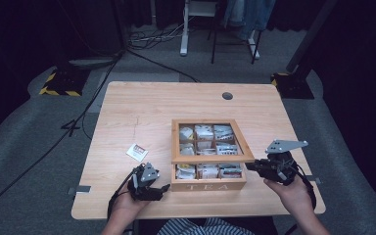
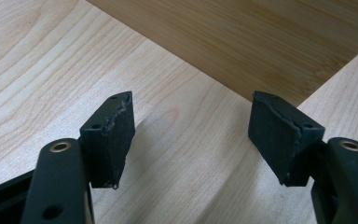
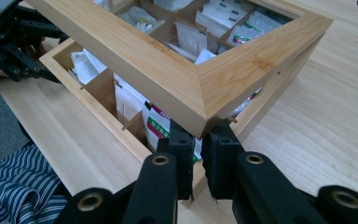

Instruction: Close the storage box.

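Note:
A wooden tea box (image 1: pixel 208 185) marked TEA stands near the table's front edge, with tea packets (image 1: pixel 204 132) in its compartments. Its glass-paned lid (image 1: pixel 210 158) is lifted at the front and tilts up. My right gripper (image 1: pixel 248 166) is at the lid's front right corner. In the right gripper view the jaws (image 3: pixel 201 154) stand almost together, just under the raised lid corner (image 3: pixel 200 88), with nothing seen between them. My left gripper (image 1: pixel 164 187) lies on the table at the box's front left corner. It is open (image 2: pixel 191 140), with bare wood between the pads and the box wall (image 2: pixel 242 42) ahead.
A single tea packet (image 1: pixel 137 152) lies on the table (image 1: pixel 142 107) to the left of the box. A round cable hole (image 1: pixel 227 96) is at the far right. The person's striped clothing (image 3: pixel 9 186) shows at the near edge. Chair and desk legs stand beyond the table.

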Demonstrator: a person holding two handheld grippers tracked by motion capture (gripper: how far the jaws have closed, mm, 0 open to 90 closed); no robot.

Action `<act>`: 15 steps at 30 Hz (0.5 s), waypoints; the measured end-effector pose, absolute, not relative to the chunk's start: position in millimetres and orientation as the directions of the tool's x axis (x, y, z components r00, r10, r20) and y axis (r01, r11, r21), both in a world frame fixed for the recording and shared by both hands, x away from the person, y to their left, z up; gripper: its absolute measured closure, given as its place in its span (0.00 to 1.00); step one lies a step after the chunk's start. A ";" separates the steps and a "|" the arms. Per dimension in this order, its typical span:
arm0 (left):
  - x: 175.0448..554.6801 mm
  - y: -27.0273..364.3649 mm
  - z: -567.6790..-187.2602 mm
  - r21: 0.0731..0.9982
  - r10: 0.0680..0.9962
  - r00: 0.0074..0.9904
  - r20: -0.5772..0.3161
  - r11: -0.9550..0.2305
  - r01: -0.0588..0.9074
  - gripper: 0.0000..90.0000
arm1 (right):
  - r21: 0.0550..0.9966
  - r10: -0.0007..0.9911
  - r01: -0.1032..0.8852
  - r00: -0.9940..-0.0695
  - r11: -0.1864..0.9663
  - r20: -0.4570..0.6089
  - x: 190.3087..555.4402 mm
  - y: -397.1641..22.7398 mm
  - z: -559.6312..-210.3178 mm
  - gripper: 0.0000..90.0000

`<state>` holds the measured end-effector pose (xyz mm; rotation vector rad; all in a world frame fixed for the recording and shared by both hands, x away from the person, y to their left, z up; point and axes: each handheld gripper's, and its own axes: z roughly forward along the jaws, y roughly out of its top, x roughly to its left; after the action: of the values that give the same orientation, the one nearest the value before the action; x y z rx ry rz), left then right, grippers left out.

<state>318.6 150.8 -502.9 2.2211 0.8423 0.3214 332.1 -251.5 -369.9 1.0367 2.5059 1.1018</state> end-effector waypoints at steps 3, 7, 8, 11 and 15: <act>318.6 150.8 -502.9 0.710 0.656 0.755 -0.022 -0.521 0.474 0.36 | 0.700 0.676 0.524 -0.732 0.484 0.080 332.0 -251.0 -371.4 0.91; 318.6 150.8 -502.9 0.710 0.656 0.755 -0.022 -0.521 0.474 0.36 | 0.675 0.670 0.535 -0.738 0.508 0.081 332.3 -249.8 -374.3 0.90; 318.6 150.8 -502.9 0.710 0.656 0.755 -0.022 -0.521 0.474 0.36 | 0.670 0.668 0.535 -0.740 0.514 0.079 332.3 -249.3 -374.9 0.89; 318.6 150.8 -502.9 0.710 0.656 0.754 -0.022 -0.521 0.474 0.36 | 0.656 0.666 0.533 -0.743 0.534 0.062 331.8 -247.6 -376.0 0.89; 318.6 150.8 -502.9 0.709 0.656 0.754 -0.023 -0.521 0.475 0.36 | 0.635 0.665 0.542 -0.744 0.550 0.060 331.8 -246.1 -377.9 0.88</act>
<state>318.6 150.8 -502.9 2.2213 0.8429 0.3205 331.8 -246.1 -377.9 1.0232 2.5960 0.9669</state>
